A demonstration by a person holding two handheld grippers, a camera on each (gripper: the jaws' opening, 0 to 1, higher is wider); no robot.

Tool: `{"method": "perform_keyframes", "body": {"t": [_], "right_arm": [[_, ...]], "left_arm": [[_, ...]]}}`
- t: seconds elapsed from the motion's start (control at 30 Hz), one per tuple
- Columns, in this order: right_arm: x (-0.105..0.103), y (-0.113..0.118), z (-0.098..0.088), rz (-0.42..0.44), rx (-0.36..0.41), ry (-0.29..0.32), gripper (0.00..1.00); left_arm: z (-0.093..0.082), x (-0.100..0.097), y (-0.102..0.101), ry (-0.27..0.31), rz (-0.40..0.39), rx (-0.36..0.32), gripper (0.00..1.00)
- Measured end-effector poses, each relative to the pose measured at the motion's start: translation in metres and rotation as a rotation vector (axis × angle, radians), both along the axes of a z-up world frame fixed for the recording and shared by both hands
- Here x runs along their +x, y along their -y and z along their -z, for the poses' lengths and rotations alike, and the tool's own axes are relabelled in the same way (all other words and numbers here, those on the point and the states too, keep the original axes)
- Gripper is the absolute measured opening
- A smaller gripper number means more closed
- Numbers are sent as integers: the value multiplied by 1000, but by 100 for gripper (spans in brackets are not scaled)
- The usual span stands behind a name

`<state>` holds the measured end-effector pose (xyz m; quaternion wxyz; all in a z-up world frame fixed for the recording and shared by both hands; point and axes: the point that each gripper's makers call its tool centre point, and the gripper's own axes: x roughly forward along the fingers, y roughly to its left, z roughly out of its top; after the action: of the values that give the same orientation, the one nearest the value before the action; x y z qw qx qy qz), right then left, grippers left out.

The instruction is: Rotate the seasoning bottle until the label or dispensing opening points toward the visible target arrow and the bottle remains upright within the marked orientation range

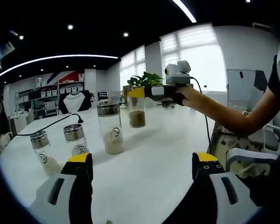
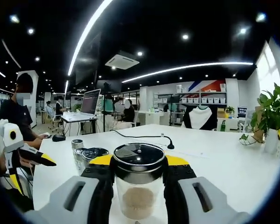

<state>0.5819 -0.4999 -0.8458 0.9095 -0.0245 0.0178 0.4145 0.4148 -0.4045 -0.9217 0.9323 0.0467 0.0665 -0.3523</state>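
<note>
The seasoning bottle [image 2: 138, 184] is a clear glass cylinder with a shiny metal collar and a dark round lid, holding a shallow layer of brown powder at its bottom. In the right gripper view it stands upright, close up, clamped between the yellow-tipped jaws of the right claw [image 2: 138, 173], with its lid level. In the left gripper view the same bottle [image 1: 136, 106] stands upright on the white worktop [image 1: 154, 154], gripped near its top, the brown powder filling its lower part. No label or dispensing opening can be made out on it in either view.
</note>
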Motion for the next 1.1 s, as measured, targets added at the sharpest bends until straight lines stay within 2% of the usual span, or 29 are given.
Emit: {"method": "perform_keyframes", "body": {"t": [0.37,0.6,1.1], "right_arm": [[-28,-18,3,-83,-12,-10,38],[-46,-27,-5,-131,0,2,38],[-89,-70,1,-277,-26,4,38]], "left_arm": [[0,5,-1,-1,-6,5,92],[3,8,-1,-5,-7,11,92],[2,13,1,8,6,-12,91]]}}
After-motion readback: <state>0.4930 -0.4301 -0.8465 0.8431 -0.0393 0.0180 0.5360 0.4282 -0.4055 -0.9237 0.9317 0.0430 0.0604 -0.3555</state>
